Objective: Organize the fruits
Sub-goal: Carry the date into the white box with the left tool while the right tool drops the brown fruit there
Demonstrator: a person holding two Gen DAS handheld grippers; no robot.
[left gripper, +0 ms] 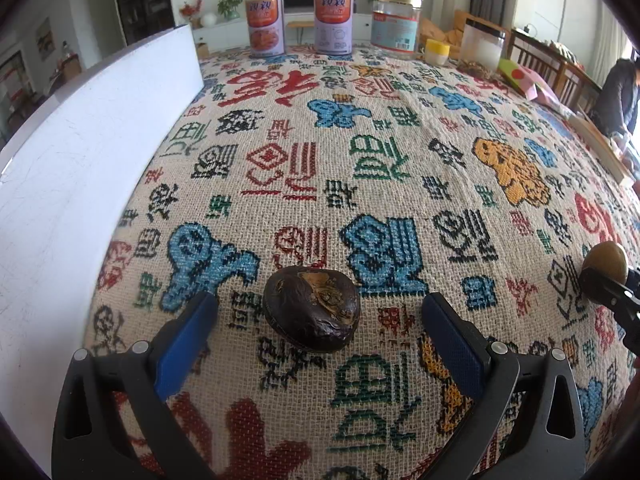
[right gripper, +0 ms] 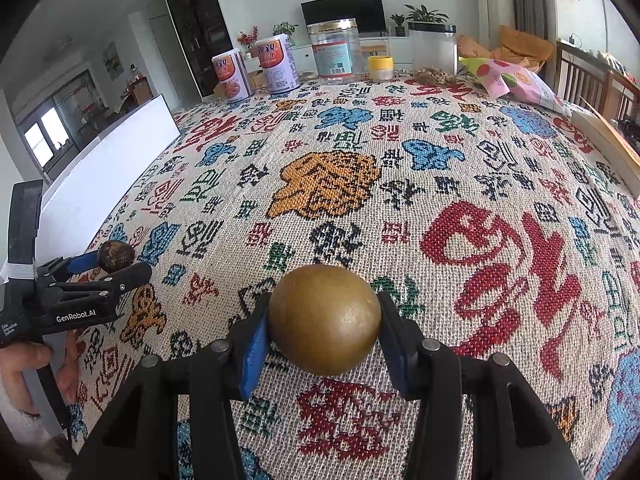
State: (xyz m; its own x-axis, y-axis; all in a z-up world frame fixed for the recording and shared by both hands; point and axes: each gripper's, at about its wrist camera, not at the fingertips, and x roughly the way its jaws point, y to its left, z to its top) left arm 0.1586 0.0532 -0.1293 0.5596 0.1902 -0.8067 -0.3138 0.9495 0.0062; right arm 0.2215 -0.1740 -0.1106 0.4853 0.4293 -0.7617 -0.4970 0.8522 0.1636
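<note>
right hand-held gripper [right gripper: 323,322] clamped on round brown fruit [right gripper: 324,318]; left hand-held gripper [left gripper: 318,312] wide, dark wrinkled fruit [left gripper: 311,309] btwn fingers, untouched

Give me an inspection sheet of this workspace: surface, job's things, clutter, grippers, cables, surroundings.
Surface: table under a woven patterned cloth.
Job's things: dark wrinkled fruit lying on the cloth; round brown fruit.
Clutter: two cans, clear jars, small yellow-lidded jar, snack bag, white board, all away from the fruits.
Grippers: left gripper open around the dark fruit, pads apart from it; right gripper shut on the brown fruit.
Cables: nothing seen.
Surroundings: living room, television, plants; a person at the far right.
</note>
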